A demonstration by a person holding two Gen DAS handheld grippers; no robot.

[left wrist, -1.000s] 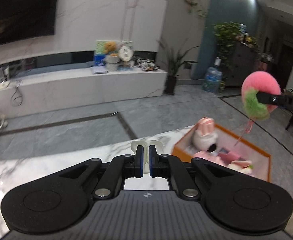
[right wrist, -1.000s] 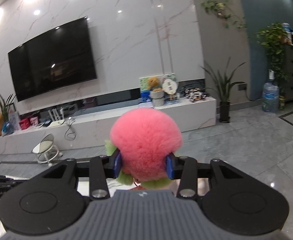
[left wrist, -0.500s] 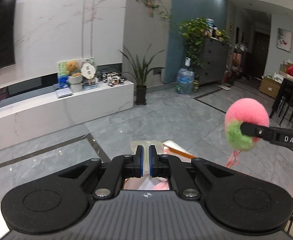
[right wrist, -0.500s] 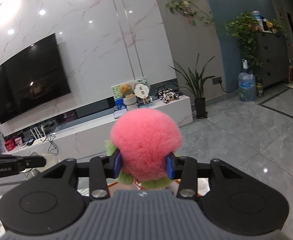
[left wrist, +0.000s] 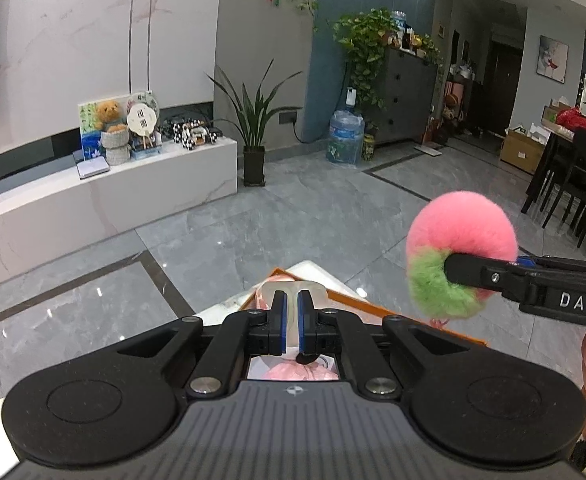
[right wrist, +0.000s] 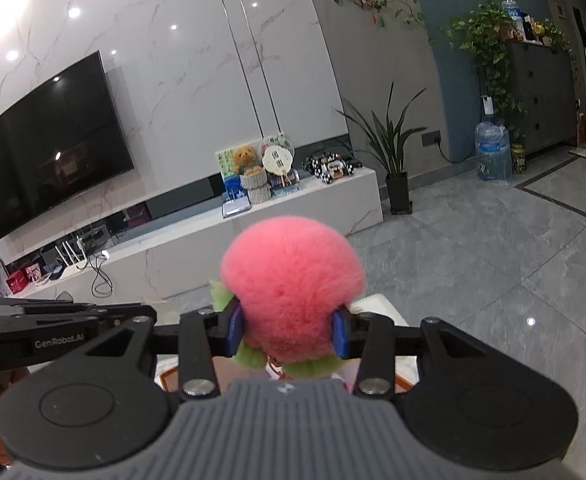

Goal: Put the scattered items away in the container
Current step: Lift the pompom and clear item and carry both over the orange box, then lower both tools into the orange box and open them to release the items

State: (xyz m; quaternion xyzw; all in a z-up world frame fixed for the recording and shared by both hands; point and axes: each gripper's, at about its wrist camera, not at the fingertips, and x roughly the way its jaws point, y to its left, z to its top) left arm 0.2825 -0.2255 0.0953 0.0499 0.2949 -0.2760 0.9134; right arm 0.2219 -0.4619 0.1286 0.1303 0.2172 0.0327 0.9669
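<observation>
Marble wall panelling (right wrist: 197, 80) fills the upper left of the right wrist view, with a dark television (right wrist: 49, 140) mounted on it and a long white media bench (right wrist: 213, 240) running below toward the middle of the frame. Grey floor tiles (left wrist: 293, 220) spread across the centre of the left wrist view, a potted plant (left wrist: 253, 120) standing at the bench's right end and a blue water jug (left wrist: 345, 136) further right. Low in the centre of that view sits the orange-rimmed container (left wrist: 357, 304), mostly hidden behind the left gripper (left wrist: 291, 322), whose fingers are drawn almost together with only a thin slit between the blue pads, holding nothing that can be seen; pink soft items show inside the box beneath them. At the right of the frame the right gripper (left wrist: 453, 268) is clamped around a pink and green plush ball (left wrist: 459, 236), held in the air above the container's right side. In the right wrist view the ball (right wrist: 293, 288) sits squeezed between the pads at bottom centre.
</observation>
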